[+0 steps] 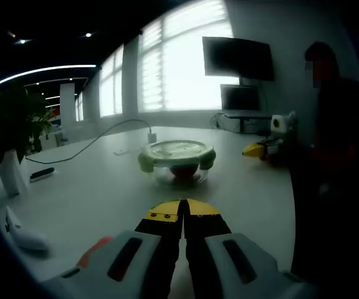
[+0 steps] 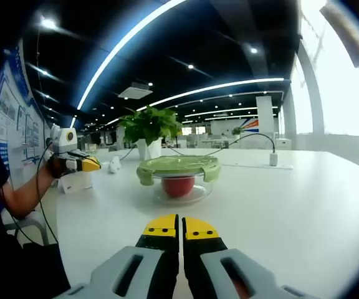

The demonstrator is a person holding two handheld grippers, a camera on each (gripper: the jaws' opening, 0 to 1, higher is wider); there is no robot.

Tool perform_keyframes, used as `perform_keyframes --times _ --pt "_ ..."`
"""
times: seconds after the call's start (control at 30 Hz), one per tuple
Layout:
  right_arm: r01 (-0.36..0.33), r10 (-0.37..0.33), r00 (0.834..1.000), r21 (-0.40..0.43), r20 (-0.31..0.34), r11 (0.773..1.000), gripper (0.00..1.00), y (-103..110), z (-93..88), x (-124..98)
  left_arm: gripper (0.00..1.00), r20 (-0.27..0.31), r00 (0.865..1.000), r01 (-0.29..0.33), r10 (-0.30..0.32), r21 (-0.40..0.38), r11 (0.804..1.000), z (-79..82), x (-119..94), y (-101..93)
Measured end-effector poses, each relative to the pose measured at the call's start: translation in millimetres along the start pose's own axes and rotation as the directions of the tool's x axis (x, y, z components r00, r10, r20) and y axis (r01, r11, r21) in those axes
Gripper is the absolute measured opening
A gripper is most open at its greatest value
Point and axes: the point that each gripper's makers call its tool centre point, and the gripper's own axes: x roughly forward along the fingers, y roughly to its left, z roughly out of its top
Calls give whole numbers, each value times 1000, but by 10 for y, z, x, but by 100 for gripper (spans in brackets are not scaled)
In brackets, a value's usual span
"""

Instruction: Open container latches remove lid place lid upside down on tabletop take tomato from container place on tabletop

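On the tabletop (image 2: 304, 205), the lidded container (image 2: 178, 177) holds a tomato (image 2: 178, 185).

No text, label, brand, number or sign can be read in either view. In the right gripper view, the wall boards (image 2: 5, 118) to the left of the container (image 2: 178, 176) carry print far too small and blurred to make out. In the left gripper view, the dark screens (image 1: 239, 59) behind the container (image 1: 177, 162) show nothing legible.
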Motion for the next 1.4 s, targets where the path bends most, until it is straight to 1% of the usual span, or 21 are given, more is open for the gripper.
perform_keyframes --times 0.2,0.43,0.5,0.63,0.73,0.87,1.4 --pt "13 -13 1000 -30 5 999 0 2 2 -6 2 4 1000 5 -5 -13 1000 5 -13 1" --pt "-5 6 1000 -13 23 1000 0 -4 35 -17 2 -1 1000 -3 3 3 1000 -5 -8 8" --pt "-7 8 1000 -13 20 1000 0 5 31 -11 2 -5 1000 -5 5 7 1000 -11 -6 10" --pt "4 -3 1000 -46 8 999 0 28 3 10 2 2 1000 -8 8 8 1000 0 -13 11" --pt "4 -4 1000 -56 2 998 0 31 -9 5 2 5 1000 -8 8 10 1000 5 -13 8" --pt "8 -8 1000 -65 3 998 0 25 -14 3 2 -3 1000 -15 15 17 1000 -10 -8 18" --pt "16 -16 1000 -55 8 998 0 25 -2 -6 2 4 1000 -16 16 15 1000 -1 -11 23"
